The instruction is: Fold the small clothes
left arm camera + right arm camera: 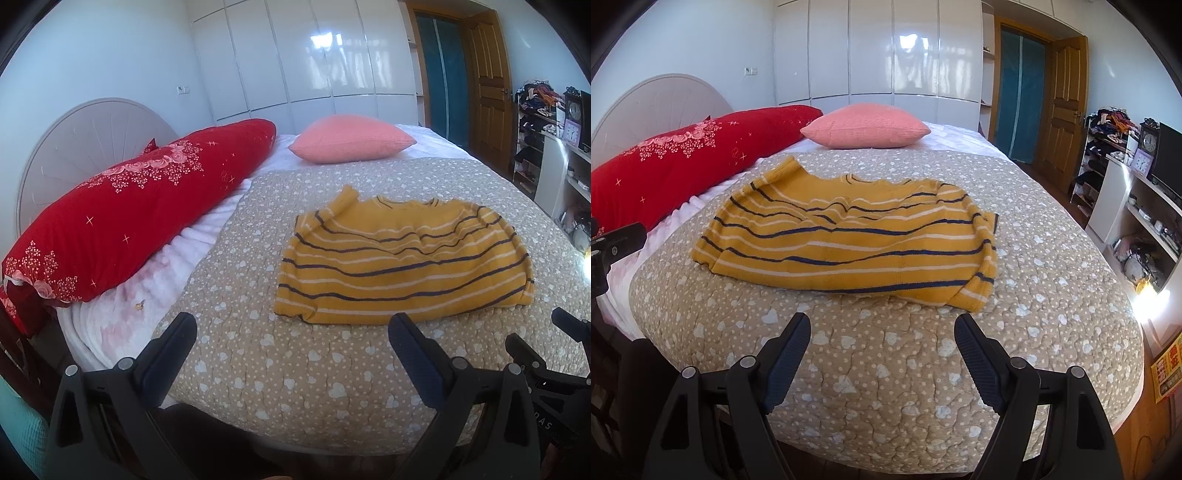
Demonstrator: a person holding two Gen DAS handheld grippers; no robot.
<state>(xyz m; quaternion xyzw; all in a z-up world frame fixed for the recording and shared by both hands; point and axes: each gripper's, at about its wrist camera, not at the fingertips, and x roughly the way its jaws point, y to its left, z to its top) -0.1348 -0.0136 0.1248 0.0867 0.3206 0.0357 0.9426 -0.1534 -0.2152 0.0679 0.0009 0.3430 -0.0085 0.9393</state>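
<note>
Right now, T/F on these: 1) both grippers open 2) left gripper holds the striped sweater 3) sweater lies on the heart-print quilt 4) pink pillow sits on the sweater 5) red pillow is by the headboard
1) The left gripper and right gripper are open. True.
2) False. The striped sweater lies free; neither gripper touches it.
3) It lies on the heart-print quilt. True.
4) False. The pink pillow sits apart, farther up the bed.
5) The red pillow lies by the headboard. True.
</note>
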